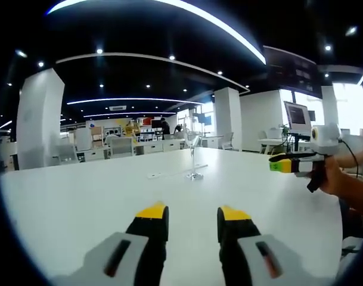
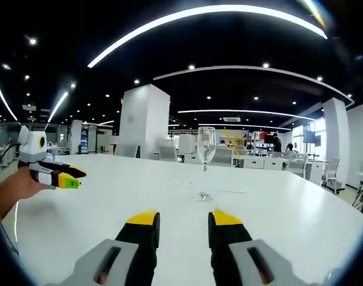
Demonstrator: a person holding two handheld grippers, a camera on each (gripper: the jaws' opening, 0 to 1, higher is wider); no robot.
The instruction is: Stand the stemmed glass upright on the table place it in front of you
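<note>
Across both views spreads a wide white glossy table (image 1: pixel 80 196), its bare top reaching back toward a big open office with white square pillars, curved strip lights on a dark ceiling, and rows of desks and chairs far behind. On that table, well out from both claws, stands the clear stemmed wine glass (image 2: pixel 205 156), upright on its round foot, with its bowl rising against the office background; in the left gripper view the same glass (image 1: pixel 194 156) shows smaller and farther off, near the middle of the table, with a faint thin mark on the tabletop just beside its foot. At the bottom of the left gripper view, the grey left claw with yellow tips (image 1: pixel 192 215) is spread apart with nothing between its jaws, hovering over the table and pointing toward the glass. The matching grey right claw with yellow tips (image 2: pixel 180 221) in the right gripper view is likewise parted and holds nothing, with the glass straight ahead beyond the gap. Each claw also shows from the side in the other view, held in a person's hand (image 1: pixel 336 176) over the table edge.
</note>
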